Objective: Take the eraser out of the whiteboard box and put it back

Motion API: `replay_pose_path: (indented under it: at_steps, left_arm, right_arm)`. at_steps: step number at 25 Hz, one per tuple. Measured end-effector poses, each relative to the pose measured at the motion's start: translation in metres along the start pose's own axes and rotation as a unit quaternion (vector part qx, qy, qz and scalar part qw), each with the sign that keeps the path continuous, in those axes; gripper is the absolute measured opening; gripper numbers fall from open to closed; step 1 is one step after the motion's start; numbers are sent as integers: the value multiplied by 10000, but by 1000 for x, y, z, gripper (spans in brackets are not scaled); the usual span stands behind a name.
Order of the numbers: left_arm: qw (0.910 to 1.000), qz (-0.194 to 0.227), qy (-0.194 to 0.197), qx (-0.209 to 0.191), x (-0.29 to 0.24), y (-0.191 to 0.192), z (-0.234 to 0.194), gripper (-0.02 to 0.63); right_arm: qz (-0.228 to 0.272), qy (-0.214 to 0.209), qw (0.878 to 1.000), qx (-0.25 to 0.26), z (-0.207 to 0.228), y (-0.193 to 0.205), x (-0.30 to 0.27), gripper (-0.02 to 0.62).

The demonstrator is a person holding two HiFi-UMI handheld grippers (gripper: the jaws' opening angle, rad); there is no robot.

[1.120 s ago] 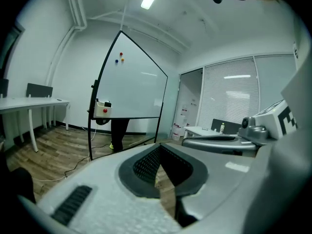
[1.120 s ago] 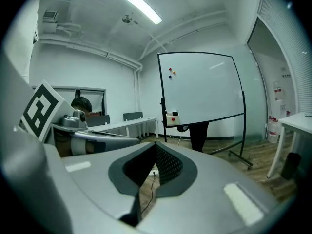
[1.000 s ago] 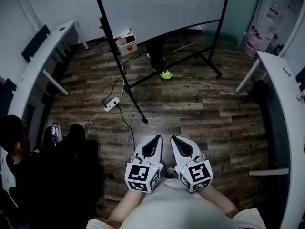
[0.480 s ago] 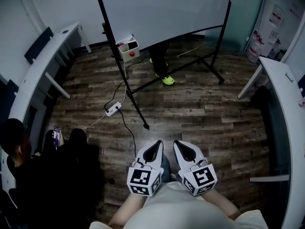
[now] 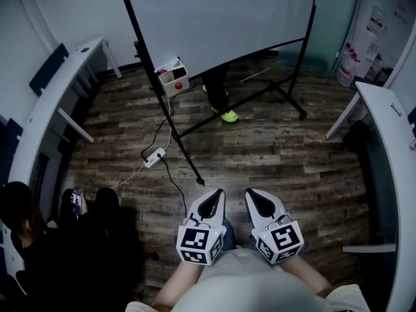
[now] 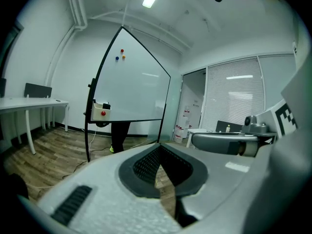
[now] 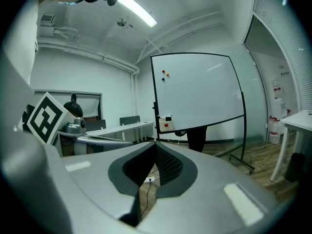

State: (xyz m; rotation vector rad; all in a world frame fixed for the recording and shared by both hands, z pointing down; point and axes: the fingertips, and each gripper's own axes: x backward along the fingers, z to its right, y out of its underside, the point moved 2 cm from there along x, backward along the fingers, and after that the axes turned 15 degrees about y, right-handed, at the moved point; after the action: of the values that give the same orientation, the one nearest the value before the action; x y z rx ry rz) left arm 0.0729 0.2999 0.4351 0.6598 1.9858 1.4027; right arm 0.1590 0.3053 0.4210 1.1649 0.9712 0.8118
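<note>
A white whiteboard box (image 5: 173, 77) with a red dot on its front hangs on the left post of the whiteboard (image 5: 221, 18), far across the floor from me. It also shows as the box (image 6: 101, 112) in the left gripper view and the box (image 7: 165, 122) in the right gripper view. Something dark sits in its top; I cannot tell whether it is the eraser. My left gripper (image 5: 218, 192) (image 6: 159, 145) and right gripper (image 5: 250, 192) (image 7: 156, 143) are side by side close to my body. Both point at the board, shut and holding nothing.
A person's legs and bright green shoes (image 5: 226, 116) stand behind the board. The stand's black legs (image 5: 188, 155) reach toward me, beside a white power strip (image 5: 154, 156) and its cable. White desks line the left (image 5: 45, 109) and right (image 5: 390, 142). Someone sits at lower left (image 5: 19, 220).
Both grippers have been carried forward together, still shut. The whiteboard and its box now sit a little lower and closer in the head view.
</note>
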Motion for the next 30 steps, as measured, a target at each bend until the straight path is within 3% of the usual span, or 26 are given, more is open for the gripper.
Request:
replay_pose_path:
  at_steps: [15, 30]
  left_arm:
    - [9999, -7, -82, 79, -51, -30, -78, 0]
    - [9999, -124, 90, -23, -95, -75, -162, 0]
  right_arm:
    - [-32, -231, 9997, 113, 5, -23, -93, 5]
    - [74, -28, 10000, 29, 10, -61, -193, 5]
